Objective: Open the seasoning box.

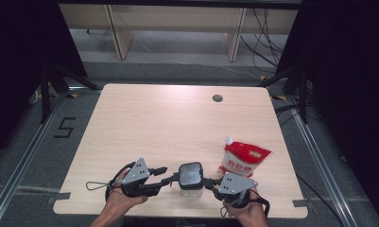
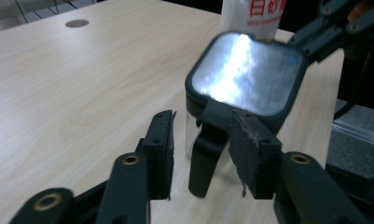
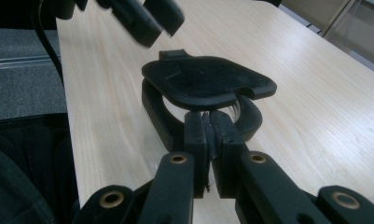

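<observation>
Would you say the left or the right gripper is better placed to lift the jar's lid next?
Probably the left gripper: its jaws stand open around the lid's clasp on the jar. The right gripper is shut on the handle, steadying it.

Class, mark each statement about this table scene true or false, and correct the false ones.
1. The jar stands between the two grippers. True.
2. The right gripper is wide open. False: its jaws are pinched shut on the jar's clasp.
3. The red and white bag lies left of the jar. False: it is to the jar's right.
4. The left gripper has its jaws apart. True.
5. The jar's lid is off. False: it sits on the jar.
</observation>
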`<act>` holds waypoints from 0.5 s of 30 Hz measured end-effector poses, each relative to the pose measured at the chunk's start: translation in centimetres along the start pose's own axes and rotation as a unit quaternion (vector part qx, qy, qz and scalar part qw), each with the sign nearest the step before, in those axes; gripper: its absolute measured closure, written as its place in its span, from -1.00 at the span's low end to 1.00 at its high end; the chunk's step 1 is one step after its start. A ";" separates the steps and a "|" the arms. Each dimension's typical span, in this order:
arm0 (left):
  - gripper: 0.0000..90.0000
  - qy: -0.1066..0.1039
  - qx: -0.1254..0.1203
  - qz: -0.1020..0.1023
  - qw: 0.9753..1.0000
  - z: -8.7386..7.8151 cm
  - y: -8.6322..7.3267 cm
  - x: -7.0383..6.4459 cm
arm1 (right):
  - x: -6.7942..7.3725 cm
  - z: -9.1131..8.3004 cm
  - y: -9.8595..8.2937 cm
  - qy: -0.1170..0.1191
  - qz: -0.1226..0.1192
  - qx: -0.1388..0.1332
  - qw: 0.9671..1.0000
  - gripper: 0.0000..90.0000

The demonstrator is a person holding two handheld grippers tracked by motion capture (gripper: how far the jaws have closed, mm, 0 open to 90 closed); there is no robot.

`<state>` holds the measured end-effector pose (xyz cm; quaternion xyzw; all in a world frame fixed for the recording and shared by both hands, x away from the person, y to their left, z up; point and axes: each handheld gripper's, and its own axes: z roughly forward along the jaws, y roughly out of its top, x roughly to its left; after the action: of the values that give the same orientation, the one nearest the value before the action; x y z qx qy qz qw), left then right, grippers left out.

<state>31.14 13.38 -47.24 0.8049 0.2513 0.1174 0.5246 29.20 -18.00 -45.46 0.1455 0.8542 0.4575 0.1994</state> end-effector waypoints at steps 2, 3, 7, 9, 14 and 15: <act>0.25 -0.005 0.011 0.001 1.000 0.2 -0.8 0.1 | 0.0 0.0 0.2 -0.002 -0.006 -0.003 1.000 0.93; 0.25 -0.007 0.020 0.003 1.000 0.5 -1.2 0.1 | 0.1 0.0 0.3 -0.004 -0.004 -0.005 1.000 0.93; 0.25 -0.007 0.034 0.013 0.999 1.2 -1.9 0.2 | 0.2 -0.1 0.6 -0.005 -0.007 -0.007 1.000 0.92; 0.27 -0.014 0.035 0.017 0.999 1.6 -2.0 0.3 | 0.1 -0.1 0.8 -0.006 -0.008 -0.011 1.000 0.92; 0.38 -0.014 0.039 0.019 0.999 2.6 -2.3 0.2 | 0.2 0.0 1.5 -0.005 -0.007 -0.012 1.000 0.92; 0.42 -0.014 0.039 0.019 0.999 2.6 -2.3 0.2 | 0.2 0.0 1.5 -0.005 -0.007 -0.012 1.000 0.92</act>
<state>31.85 12.17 -50.43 0.8310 0.2329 0.1064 0.4939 29.11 -17.10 -44.29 0.1394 0.8487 0.4657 0.2084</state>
